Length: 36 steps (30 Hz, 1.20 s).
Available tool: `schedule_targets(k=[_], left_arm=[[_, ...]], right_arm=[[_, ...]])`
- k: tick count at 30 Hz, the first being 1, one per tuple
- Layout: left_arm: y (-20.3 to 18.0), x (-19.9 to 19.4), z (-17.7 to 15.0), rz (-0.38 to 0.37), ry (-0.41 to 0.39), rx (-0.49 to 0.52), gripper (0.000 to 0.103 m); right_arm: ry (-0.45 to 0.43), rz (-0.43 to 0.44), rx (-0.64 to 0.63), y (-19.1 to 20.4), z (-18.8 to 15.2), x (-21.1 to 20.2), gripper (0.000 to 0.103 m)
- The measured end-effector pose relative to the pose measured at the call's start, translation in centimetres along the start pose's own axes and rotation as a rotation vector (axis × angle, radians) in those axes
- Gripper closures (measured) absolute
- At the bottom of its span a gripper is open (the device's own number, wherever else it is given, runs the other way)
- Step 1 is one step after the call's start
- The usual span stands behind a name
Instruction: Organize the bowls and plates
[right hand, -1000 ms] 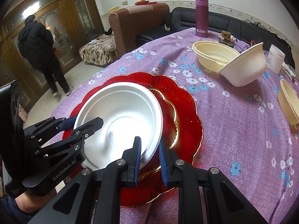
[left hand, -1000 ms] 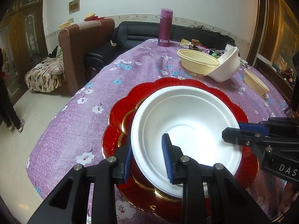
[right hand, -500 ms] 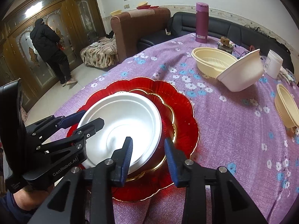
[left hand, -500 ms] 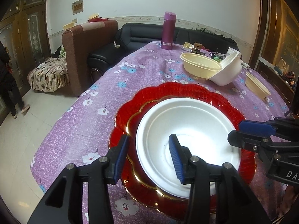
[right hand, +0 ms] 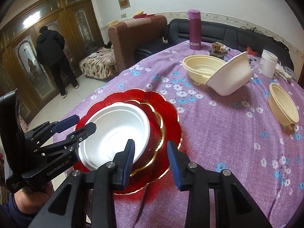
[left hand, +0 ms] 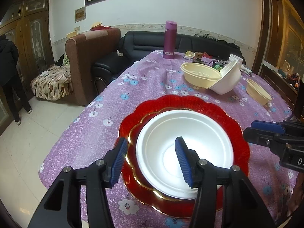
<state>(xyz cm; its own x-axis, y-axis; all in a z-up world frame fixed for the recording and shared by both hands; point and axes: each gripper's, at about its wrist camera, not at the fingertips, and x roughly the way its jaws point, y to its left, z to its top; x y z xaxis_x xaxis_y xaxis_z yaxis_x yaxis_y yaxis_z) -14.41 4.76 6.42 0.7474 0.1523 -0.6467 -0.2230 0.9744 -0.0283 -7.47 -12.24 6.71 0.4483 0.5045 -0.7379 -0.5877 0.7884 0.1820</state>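
Note:
A white foam bowl [left hand: 184,152] [right hand: 114,133] sits in a small gold-rimmed red plate [left hand: 133,138], which lies on a large scalloped red plate [left hand: 237,133] [right hand: 171,110]. My left gripper [left hand: 150,148] [right hand: 83,122] straddles the bowl's near-left rim. Its jaws are opening and the pads do not touch the rim. My right gripper [right hand: 151,148] [left hand: 250,129] is open over the plates' edge on the bowl's other side and holds nothing. Farther back, a tilted white bowl [right hand: 231,77] leans on a cream bowl [right hand: 203,66]. Another cream bowl [right hand: 283,104] stands at the right.
The round table has a purple flowered cloth [left hand: 152,87]. At its far edge stand a magenta flask [left hand: 170,39], a white jar [right hand: 267,65] and small clutter. A brown armchair [left hand: 85,57] and a black sofa lie beyond. A person [right hand: 53,57] stands at the wooden cabinet.
Both grippers were shut on the white bowl's rim and have let go and opened. Each has drawn back slightly from the bowl, which stays in the red plates.

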Motion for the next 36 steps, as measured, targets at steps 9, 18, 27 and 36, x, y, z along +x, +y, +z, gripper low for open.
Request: schedule_targets(k=[9, 18, 27, 36], left_arm=[[-1.9, -0.9, 0.9, -0.020, -0.022, 0.040, 0.051], [-4.1, -1.2, 1.7, -0.053, -0.033, 0.084, 0.050], [-6.1, -1.1, 2.1, -0.090, -0.042, 0.123, 0.049], [-6.5, -0.8, 2.2, -0.109, -0.044, 0.128, 0.049]], right_arm=[[-0.033, -0.010, 0.056, -2.7, 0.0, -1.8, 0.064], [-0.061, -0.022, 0.095, -4.6, 0.4, -3.0, 0.064], [-0.060, -0.047, 0.115, -6.3, 0.9, -3.2, 0.062], [-0.075, -0.068, 0.131, -7.7, 2.2, -3.6, 0.057]])
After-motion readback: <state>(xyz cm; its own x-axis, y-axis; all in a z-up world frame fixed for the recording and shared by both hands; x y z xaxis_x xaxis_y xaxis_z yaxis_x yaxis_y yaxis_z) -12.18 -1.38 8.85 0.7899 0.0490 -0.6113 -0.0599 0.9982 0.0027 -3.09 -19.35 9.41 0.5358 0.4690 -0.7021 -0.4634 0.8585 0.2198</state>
